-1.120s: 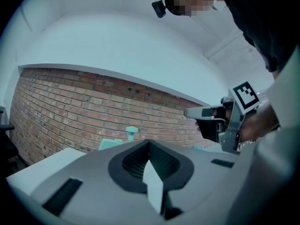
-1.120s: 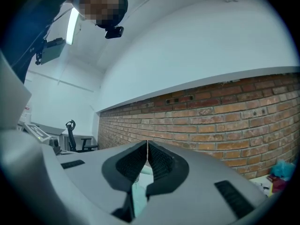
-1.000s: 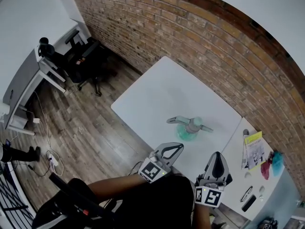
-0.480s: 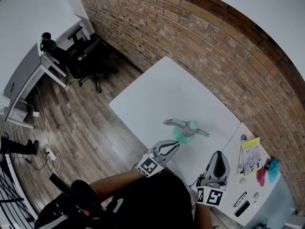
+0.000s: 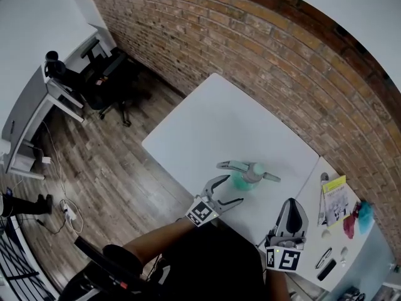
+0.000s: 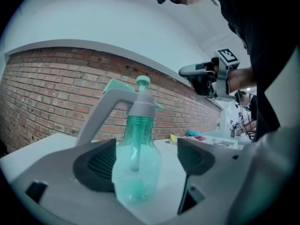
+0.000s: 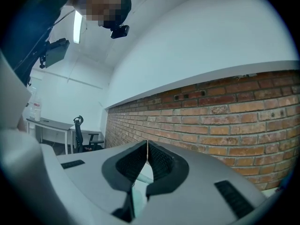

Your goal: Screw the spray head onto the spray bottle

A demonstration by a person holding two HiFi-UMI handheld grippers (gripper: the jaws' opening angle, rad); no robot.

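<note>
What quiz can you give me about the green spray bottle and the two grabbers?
1. True or false: the right gripper is open.
2. The spray bottle is: A lying down, B standing upright on the table, C lifted in the air.
3. Which gripper is nearer the spray bottle?
Key: 1 false, the right gripper has its jaws together with nothing in them. 2 B. 3 the left gripper; its jaws have just been opening, and the spray bottle shows in their gap, untouched.

Spray bottle (image 5: 240, 182) body: in the head view, mostly covered by its spray head (image 5: 249, 168).
Small dark items (image 5: 328, 267) on side surface (image 5: 313, 199): too small to tell.
Right gripper (image 7: 147, 146) outlook: blocked by its pressed-together fingers (image 7: 164, 165).
</note>
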